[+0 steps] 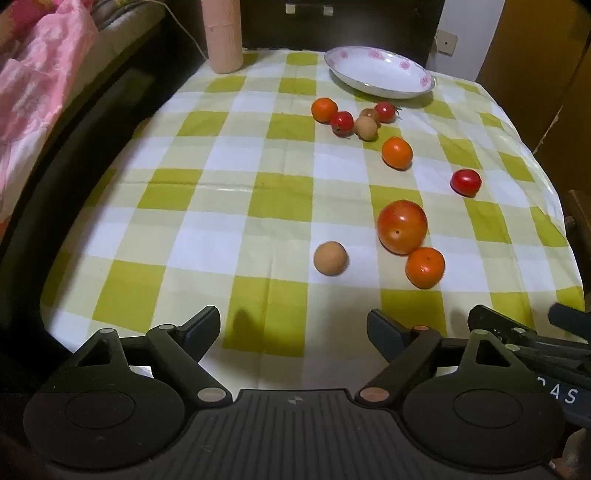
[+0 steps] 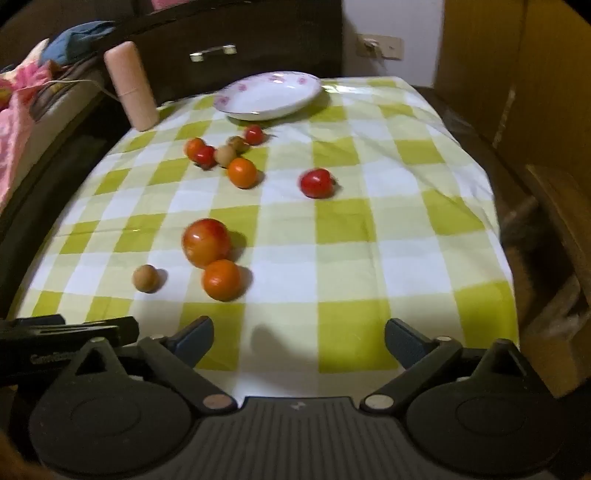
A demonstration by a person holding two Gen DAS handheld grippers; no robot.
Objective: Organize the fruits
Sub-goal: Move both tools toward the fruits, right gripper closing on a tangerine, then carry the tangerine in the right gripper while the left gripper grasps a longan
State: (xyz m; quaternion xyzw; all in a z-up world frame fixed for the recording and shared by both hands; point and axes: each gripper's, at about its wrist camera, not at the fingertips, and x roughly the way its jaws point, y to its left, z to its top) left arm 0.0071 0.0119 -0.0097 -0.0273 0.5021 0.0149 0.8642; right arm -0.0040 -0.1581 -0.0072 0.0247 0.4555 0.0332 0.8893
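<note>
Several fruits lie loose on the green-checked tablecloth (image 1: pixel 221 192). Nearest are a large red-orange tomato (image 1: pixel 402 227) (image 2: pixel 206 242), a small orange (image 1: pixel 424 267) (image 2: pixel 221 279) touching it, and a tan longan (image 1: pixel 330 258) (image 2: pixel 146 278). Farther off are another orange (image 1: pixel 396 153) (image 2: pixel 242 172), a red cherry tomato (image 1: pixel 465 182) (image 2: pixel 316 182) and a cluster of small fruits (image 1: pixel 351 119) (image 2: pixel 218 147). An empty white floral plate (image 1: pixel 380 72) (image 2: pixel 271 95) sits at the back. My left gripper (image 1: pixel 293 328) and right gripper (image 2: pixel 298 338) are both open and empty above the near table edge.
A pink cylinder (image 1: pixel 223 35) (image 2: pixel 132 86) stands at the back left corner. Pink bedding (image 1: pixel 33 85) lies left of the table. A dark cabinet (image 2: pixel 236 40) is behind, wooden furniture (image 2: pixel 554 221) to the right. The other gripper's body (image 1: pixel 535 339) shows at the right edge.
</note>
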